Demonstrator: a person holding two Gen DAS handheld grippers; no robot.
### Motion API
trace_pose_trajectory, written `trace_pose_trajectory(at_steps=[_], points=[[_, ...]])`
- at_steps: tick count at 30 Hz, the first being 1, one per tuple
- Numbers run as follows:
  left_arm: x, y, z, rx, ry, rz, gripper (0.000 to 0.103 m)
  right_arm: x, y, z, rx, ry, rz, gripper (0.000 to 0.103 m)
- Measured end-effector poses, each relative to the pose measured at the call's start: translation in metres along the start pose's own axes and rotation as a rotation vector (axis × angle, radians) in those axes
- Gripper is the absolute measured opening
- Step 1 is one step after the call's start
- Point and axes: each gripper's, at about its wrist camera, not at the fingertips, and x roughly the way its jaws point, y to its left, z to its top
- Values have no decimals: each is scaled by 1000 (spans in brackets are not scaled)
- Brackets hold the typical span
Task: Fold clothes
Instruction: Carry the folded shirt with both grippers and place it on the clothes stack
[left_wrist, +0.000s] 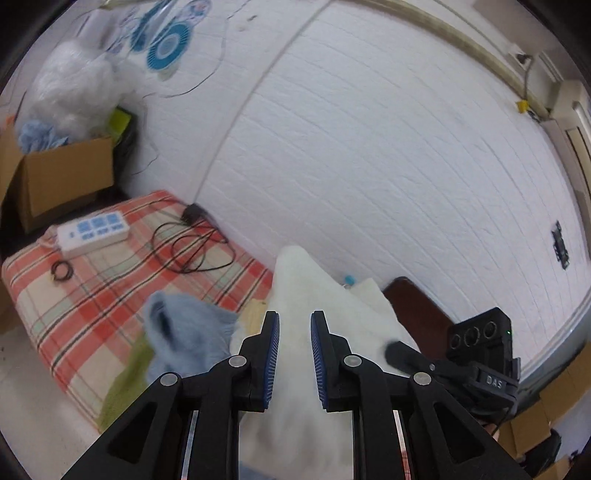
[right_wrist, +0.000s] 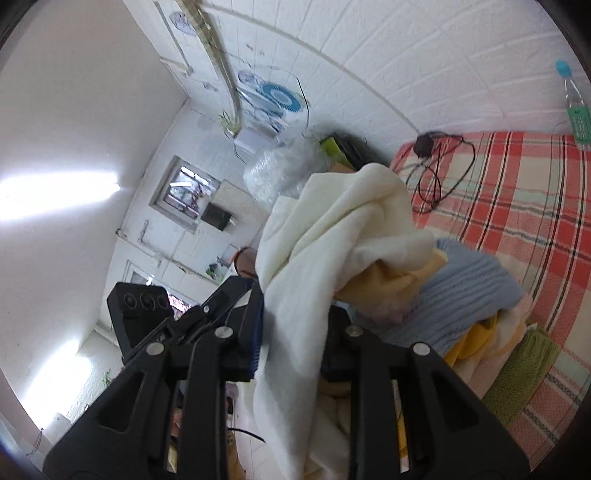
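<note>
A cream-white garment (left_wrist: 314, 295) hangs lifted above the plaid bed. My left gripper (left_wrist: 294, 354) has it running between its blue-padded fingers, which stand a little apart on the cloth. In the right wrist view the same cream garment (right_wrist: 332, 229) drapes between my right gripper's fingers (right_wrist: 293, 332), and the cloth hides the right finger. A light blue knit garment (left_wrist: 184, 332) lies in a heap on the bed, also seen in the right wrist view (right_wrist: 465, 291), with yellow (right_wrist: 469, 343) and green (right_wrist: 524, 373) clothes beside it.
The bed has an orange plaid cover (left_wrist: 92, 295). On it lie a white power strip (left_wrist: 92, 230), black cables (left_wrist: 195, 243) and a charger (right_wrist: 423, 142). A cardboard box (left_wrist: 62, 177) and plastic bags (left_wrist: 74, 88) stand behind. A water bottle (right_wrist: 574, 99) stands near the wall.
</note>
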Motion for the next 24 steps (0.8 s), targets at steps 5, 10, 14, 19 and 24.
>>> trace_pose_trajectory(at_steps=[5,10,14,19,24], points=[[14,37,-24,-40,37,4,16,9,-13,-24,-71,46,-106,54],[3,31,-28,-10,13,-69,48,-11,-13,-37,-186,60,-178,64],[-9,16,-37,83,7,-69,74,-13,-18,-44,-206,96,-164,49],[-5,11,-52,165,41,9,75,-10,-24,-35,-105,72,-97,29],[-6,7,-39,178,2,59,30,-7,-22,-18,28,18,-9,24]])
